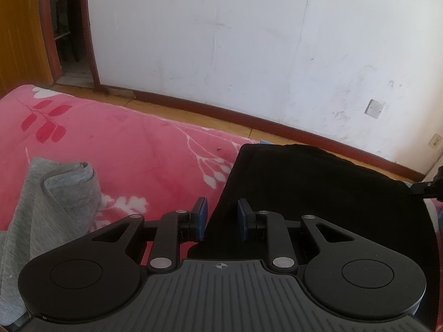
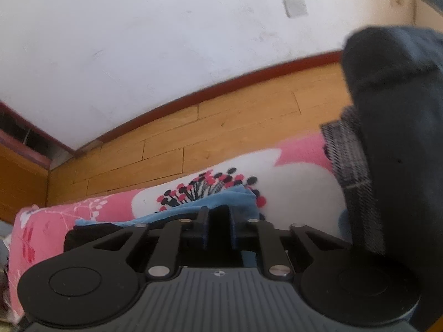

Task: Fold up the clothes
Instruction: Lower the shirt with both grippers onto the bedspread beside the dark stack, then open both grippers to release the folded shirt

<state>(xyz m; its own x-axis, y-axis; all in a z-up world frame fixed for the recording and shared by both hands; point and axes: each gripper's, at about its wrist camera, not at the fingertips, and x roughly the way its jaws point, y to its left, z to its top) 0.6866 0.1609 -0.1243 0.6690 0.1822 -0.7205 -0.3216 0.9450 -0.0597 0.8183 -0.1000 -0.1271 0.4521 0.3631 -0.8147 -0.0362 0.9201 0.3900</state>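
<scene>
Your left hand-held gripper hangs open over the black garment at lower right on the pink blanket. Your right hand-held gripper seems to pinch black cloth; a fold looks underway.

Each gripper is black, with blue pads, silver screws and a ribbed grey base

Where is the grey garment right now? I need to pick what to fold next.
In the left wrist view the grey garment lies at the left on the pink blanket, partly rolled, left of the left gripper and the black garment.
</scene>
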